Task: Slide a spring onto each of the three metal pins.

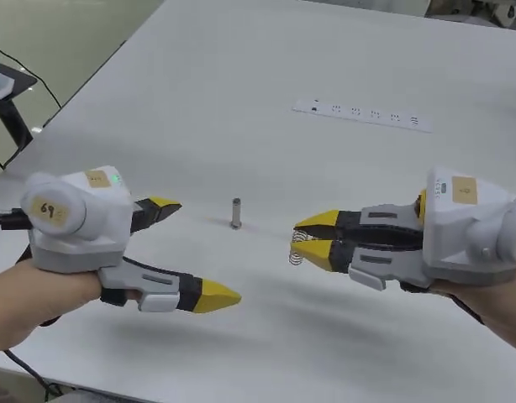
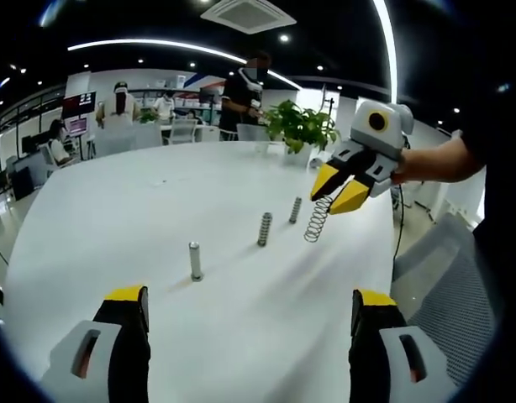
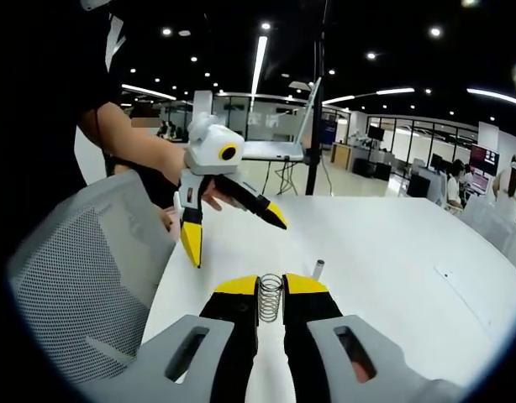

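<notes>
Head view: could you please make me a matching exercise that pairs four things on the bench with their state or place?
Things
1. left gripper
2. right gripper
3. pin between the grippers
4. power strip

States or places
A. lies flat towards the far side of the table
B. shut on a spring
C. stands upright with nothing on it
D. open, holding nothing

Pairs: 1-D, 2-B, 3-C, 4-A.
</notes>
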